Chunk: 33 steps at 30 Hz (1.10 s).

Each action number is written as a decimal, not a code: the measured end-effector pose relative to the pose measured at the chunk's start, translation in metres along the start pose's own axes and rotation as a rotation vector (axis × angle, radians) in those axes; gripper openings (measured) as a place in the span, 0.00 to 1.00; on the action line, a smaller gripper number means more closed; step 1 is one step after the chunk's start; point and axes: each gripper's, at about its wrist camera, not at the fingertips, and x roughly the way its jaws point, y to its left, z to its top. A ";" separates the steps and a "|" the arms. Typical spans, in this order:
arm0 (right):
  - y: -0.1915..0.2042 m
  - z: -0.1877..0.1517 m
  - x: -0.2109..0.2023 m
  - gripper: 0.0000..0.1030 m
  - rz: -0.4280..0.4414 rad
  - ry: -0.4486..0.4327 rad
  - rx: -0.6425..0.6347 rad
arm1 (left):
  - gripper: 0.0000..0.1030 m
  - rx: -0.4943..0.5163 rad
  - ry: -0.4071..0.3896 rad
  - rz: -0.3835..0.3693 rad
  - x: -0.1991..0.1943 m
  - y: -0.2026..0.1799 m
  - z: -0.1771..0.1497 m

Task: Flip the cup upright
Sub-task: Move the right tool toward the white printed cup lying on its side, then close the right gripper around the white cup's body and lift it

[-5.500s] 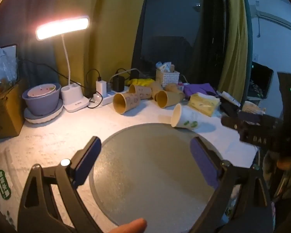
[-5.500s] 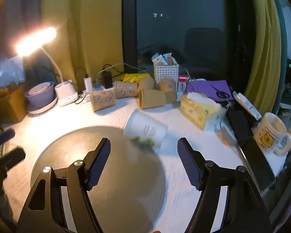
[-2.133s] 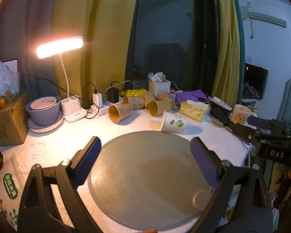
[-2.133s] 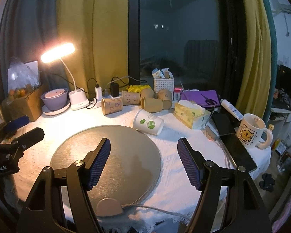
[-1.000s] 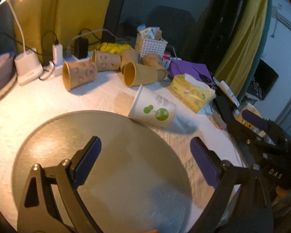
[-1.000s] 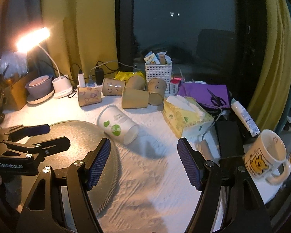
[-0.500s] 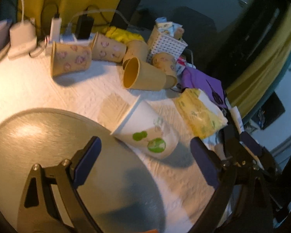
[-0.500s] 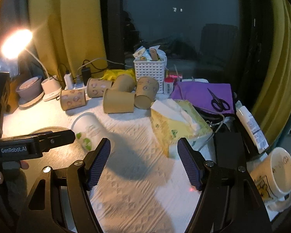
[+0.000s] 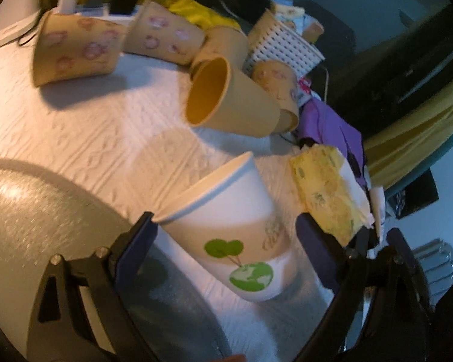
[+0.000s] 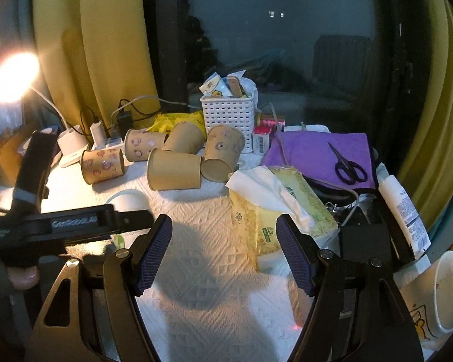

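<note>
We see the white paper cup (image 9: 226, 229) lying on its side on the white textured tablecloth (image 9: 84, 126), with its open rim turned to the far left and its base toward us on the right. It carries green tree and globe prints. Its lower part lies at the edge of the round grey mat (image 9: 30, 208), which fills the near left of the left wrist view.

Our left gripper (image 9: 225, 249) is spread wide, and the cup sits between its two blue pads. The left pad (image 9: 133, 250) is just beside the cup's rim; we cannot tell if it touches. The right pad (image 9: 315, 256) stands a little apart from the cup wall.

Our right gripper (image 10: 223, 256) is also spread wide and holds nothing; it hangs over the bare cloth. In the right wrist view the left gripper (image 10: 66, 226) shows as a black bar on the left, and the white cup (image 10: 128, 208) is partly hidden behind it.

Far from us lie several brown paper cups (image 9: 75, 48) on their sides, some with pink flower prints, and one (image 9: 226, 102) shows its yellow inside. Behind them stands a white basket (image 10: 228, 116). To the right of the white cup lies a yellow tissue pack (image 10: 284, 208). Further right we see a purple cloth (image 10: 314, 154) with black scissors (image 10: 347, 166) on it, and at the near right a mug (image 10: 438, 295). A lit lamp (image 10: 13, 78) glows at the far left.
</note>
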 end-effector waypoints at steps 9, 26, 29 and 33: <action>-0.004 -0.005 -0.006 0.72 -0.033 -0.001 0.036 | 0.67 0.161 0.034 -0.021 0.008 -0.018 -0.003; 0.033 -0.013 -0.071 0.72 -0.053 -0.054 0.040 | 0.65 0.287 -0.091 -0.065 -0.088 0.000 -0.035; 0.046 -0.018 -0.079 0.72 -0.044 -0.054 0.044 | 0.65 0.287 -0.098 -0.069 -0.106 0.011 -0.048; 0.067 -0.029 -0.089 0.72 -0.021 -0.051 0.055 | 0.65 0.313 -0.113 -0.072 -0.129 0.026 -0.065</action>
